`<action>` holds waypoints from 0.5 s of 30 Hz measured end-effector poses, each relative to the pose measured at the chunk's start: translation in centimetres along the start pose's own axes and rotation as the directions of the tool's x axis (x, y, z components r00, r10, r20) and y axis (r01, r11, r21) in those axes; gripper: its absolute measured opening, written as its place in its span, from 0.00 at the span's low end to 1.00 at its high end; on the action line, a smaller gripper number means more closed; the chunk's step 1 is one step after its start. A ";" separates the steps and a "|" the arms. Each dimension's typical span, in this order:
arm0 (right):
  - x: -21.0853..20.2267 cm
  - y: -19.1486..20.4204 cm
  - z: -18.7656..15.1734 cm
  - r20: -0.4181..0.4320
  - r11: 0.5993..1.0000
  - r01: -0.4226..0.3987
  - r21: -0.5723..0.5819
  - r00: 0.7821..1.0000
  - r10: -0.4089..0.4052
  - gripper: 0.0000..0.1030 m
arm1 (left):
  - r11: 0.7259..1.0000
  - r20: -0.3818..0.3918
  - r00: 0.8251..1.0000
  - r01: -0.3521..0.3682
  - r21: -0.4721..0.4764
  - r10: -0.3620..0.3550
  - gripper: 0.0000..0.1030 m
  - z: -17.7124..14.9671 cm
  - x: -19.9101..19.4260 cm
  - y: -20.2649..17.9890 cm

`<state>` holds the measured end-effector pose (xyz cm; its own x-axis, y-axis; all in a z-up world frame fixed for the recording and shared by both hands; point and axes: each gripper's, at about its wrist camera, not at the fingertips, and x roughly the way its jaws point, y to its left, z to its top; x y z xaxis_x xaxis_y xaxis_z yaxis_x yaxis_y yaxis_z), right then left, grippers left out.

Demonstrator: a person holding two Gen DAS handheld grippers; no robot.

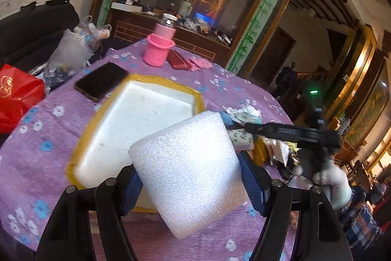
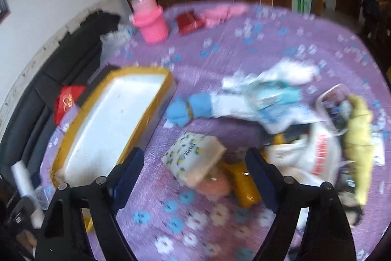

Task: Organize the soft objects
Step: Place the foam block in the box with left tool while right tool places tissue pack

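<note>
My left gripper (image 1: 190, 173) is shut on a white foam roll (image 1: 190, 175), held tilted above the near edge of a white foam box (image 1: 146, 114) with a yellow taped rim. My right gripper (image 2: 194, 155) hangs open over a pile of soft things, its pads touching none of them. Below it lies a tissue pack (image 2: 193, 158) printed with lemons. A blue and white cloth roll (image 2: 188, 109), a yellow plush (image 2: 359, 133) and a white plastic bag (image 2: 312, 158) lie around it. The left wrist view shows the right gripper (image 1: 281, 131) held by a gloved hand (image 1: 325, 182). The foam box (image 2: 114, 114) is left of it.
On the purple flowered tablecloth (image 1: 48, 138) stand a pink knitted bottle (image 1: 158, 48), a black phone (image 1: 101, 80), a red pouch (image 1: 177, 59) and a clear bag (image 1: 68, 55). A red bag (image 1: 14, 97) sits at the left edge. A dark sofa lies behind.
</note>
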<state>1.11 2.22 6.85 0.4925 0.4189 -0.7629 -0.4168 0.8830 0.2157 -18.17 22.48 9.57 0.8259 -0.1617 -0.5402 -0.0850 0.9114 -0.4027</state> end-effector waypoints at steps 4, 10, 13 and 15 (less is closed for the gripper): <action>4.4 0.7 1.0 -0.120 0.999 0.020 0.032 0.993 -0.016 0.45 | 1.000 0.011 1.000 -0.013 -0.009 0.013 0.74 0.5 -0.2 1.4; 4.5 -0.6 0.7 -0.134 0.997 -0.020 0.069 0.991 0.029 0.25 | 0.999 0.002 1.000 0.005 -0.037 -0.005 0.74 2.1 1.2 2.8; 3.1 -0.7 0.9 -0.110 0.998 -0.036 0.061 0.993 0.042 0.23 | 0.999 0.005 1.000 0.008 -0.036 -0.008 0.74 2.4 1.7 2.8; 2.1 -0.5 1.1 -0.093 0.997 -0.054 0.056 0.994 0.059 0.23 | 0.999 -0.003 1.000 0.017 -0.044 -0.018 0.74 2.6 2.0 2.9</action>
<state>3.22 2.91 5.81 0.3942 0.4486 -0.8021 -0.3989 0.8698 0.2904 -15.27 25.78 9.27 0.8253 -0.1790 -0.5356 -0.0948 0.8911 -0.4438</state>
